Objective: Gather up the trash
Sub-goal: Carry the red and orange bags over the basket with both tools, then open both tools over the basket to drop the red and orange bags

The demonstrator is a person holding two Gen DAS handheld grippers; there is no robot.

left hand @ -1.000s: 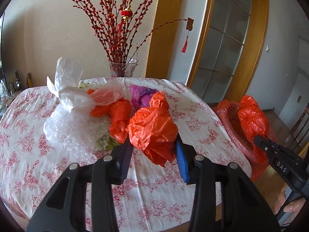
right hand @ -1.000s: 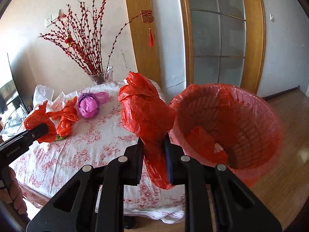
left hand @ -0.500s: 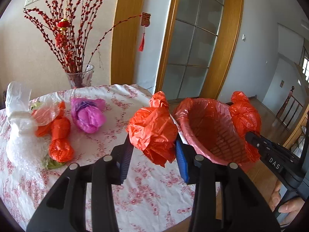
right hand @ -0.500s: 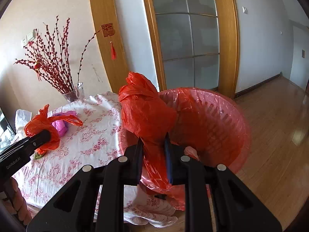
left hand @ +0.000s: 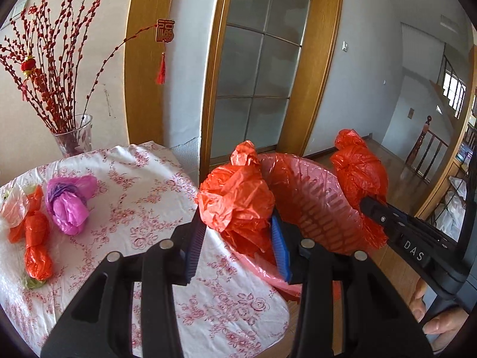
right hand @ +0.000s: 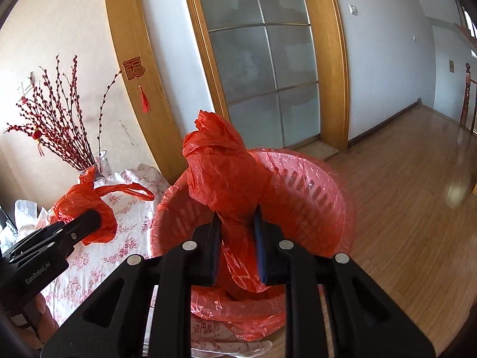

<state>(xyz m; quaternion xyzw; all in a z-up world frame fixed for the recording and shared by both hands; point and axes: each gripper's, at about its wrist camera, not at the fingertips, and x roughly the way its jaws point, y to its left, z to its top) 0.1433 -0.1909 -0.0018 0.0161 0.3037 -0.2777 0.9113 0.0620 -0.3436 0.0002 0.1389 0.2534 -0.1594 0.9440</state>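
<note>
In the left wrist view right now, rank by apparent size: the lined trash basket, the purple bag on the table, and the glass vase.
1. lined trash basket, clearly largest, though nearest the camera.
2. purple bag.
3. glass vase, smallest-looking but farthest away, so its true rank is unsure.

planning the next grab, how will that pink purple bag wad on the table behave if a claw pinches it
The pink-purple wad looks like crumpled thin plastic film, so it would likely squash and feel very light. Its rounded shape may let it scoot on the tablecloth if nudged. Probably not fragile.
</note>
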